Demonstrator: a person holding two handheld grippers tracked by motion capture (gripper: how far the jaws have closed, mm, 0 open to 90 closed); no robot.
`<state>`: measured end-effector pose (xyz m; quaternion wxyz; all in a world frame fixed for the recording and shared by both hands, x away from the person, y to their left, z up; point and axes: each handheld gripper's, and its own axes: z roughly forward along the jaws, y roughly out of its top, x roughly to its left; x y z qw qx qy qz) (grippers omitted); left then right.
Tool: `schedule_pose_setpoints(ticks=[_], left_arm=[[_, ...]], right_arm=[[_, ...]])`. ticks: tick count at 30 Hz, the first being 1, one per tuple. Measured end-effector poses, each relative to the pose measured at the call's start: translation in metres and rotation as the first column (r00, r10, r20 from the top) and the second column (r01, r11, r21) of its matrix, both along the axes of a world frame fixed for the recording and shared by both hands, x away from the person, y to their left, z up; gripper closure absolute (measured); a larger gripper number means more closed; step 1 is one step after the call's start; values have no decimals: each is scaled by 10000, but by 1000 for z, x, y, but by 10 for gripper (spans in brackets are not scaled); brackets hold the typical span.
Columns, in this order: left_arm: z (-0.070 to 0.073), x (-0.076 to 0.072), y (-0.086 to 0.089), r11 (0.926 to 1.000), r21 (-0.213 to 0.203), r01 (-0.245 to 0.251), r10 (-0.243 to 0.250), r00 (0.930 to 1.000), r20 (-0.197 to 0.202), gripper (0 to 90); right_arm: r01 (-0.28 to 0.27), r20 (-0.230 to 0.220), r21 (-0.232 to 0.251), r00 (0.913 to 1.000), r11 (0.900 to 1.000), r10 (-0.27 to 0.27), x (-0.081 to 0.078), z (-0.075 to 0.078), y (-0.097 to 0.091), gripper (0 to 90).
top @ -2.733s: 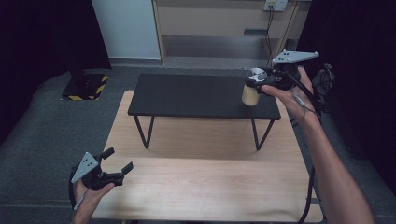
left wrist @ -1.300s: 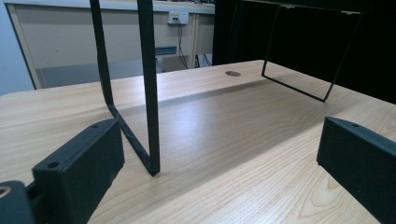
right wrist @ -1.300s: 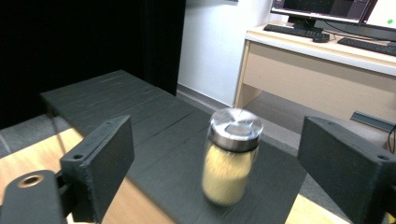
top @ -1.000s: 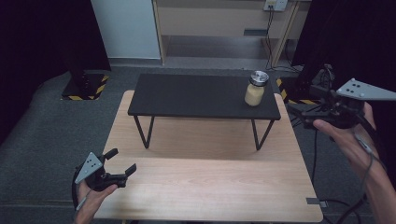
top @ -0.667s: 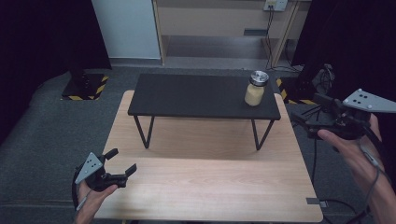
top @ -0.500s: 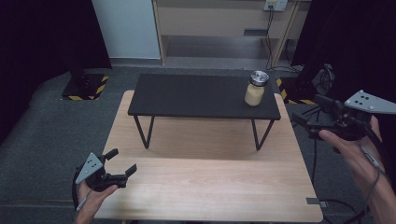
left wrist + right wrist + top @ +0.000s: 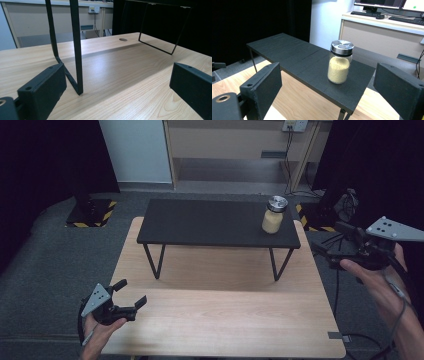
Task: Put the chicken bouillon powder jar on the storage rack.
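one glass jar (image 7: 274, 215) of pale grains at two o'clock, one black raised shelf (image 7: 210, 223), one wooden table (image 7: 220, 320), two handheld grippers, two keyboards (image 7: 372, 15).

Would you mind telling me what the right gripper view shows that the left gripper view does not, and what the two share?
Right gripper view: a jar of pale grains with a metal lid, upright near one end of the black shelf's top, and keyboards on a desk behind.

Left gripper view: the shelf's thin legs from low down, and a round hole in the wooden table.

Both: the wooden table, and open black jaws holding nothing.
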<state>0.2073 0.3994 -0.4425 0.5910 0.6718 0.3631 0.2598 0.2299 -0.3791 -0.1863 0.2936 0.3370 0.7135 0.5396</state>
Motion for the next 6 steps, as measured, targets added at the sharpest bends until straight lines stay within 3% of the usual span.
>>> schedule_pose_setpoints(ticks=[6], left_arm=[[0, 0, 0, 10000, -1, -6, 6, 10000, 19, 0]], right_arm=[[-37, 58, -18, 10000, 10000, 37, 1, 3, 2, 83]])
